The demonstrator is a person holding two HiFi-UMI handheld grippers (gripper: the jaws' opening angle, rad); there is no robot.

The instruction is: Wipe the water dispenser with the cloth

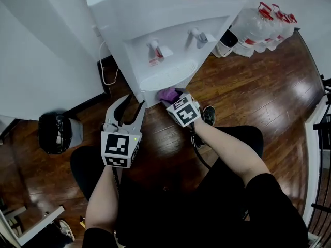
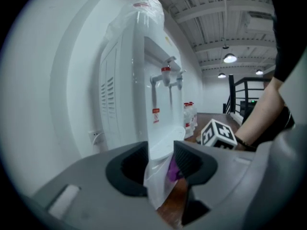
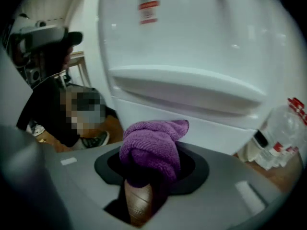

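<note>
While the left gripper hovers near the tall white plastic water dispenser, its fingers a narrow gap apart and empty, the right gripper is clamped on a bunched purple terry cloth, close to the dispenser's lower front panel, beneath the drip tray.

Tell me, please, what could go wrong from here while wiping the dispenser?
1. The purple terry cloth sits bunched in the right gripper, so bare gripper edges might scrape the white plastic water dispenser.
2. Wiping upward past the white drip tray could knock the red-handled tap and perhaps release water.
</note>
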